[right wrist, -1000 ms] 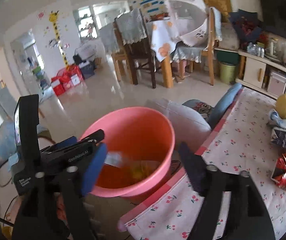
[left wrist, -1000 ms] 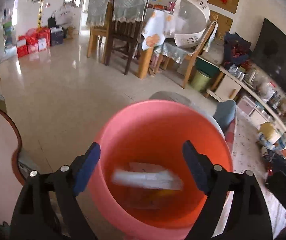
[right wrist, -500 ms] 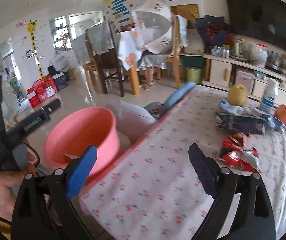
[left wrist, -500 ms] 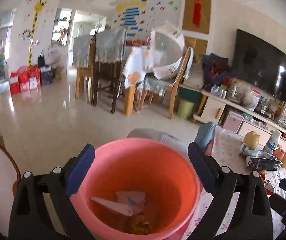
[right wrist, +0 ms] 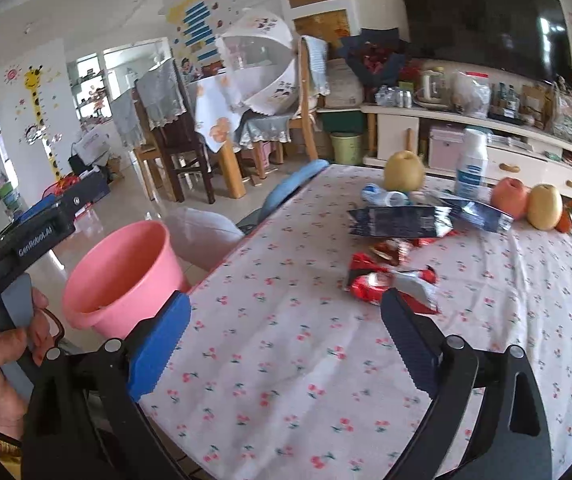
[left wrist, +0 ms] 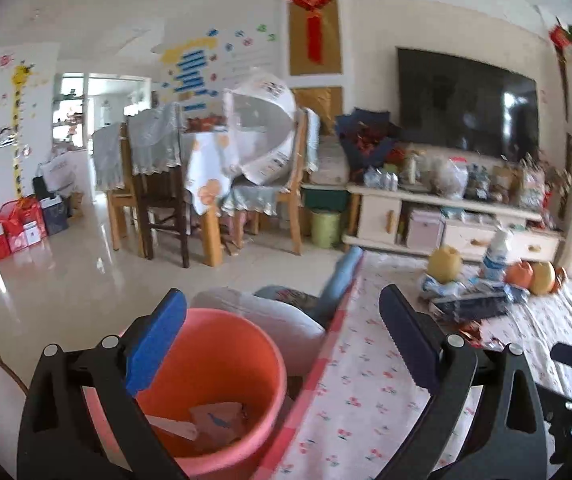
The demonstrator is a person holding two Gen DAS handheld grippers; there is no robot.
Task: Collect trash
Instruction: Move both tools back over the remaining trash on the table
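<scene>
The pink bucket stands on the floor by the table's left edge, with a white strip and paper scraps lying inside. My left gripper hangs above its far rim, its jaws opening with nothing between them. My right gripper is open and empty over the cherry-print tablecloth. Just beyond its right finger lies a torn red wrapper. Farther back are a dark blue packet and a crumpled plastic wrapper. The bucket shows at the left of the right wrist view.
Pears, an apple and a white bottle stand at the table's far side. A grey cushion and blue chair back sit beyond the bucket. A person's hand holds the left gripper's handle.
Both views have swung right, from the bucket toward the table. Both pairs of jaws have widened. The white strip, blurred above the bucket's bottom a second ago, now lies still inside.
</scene>
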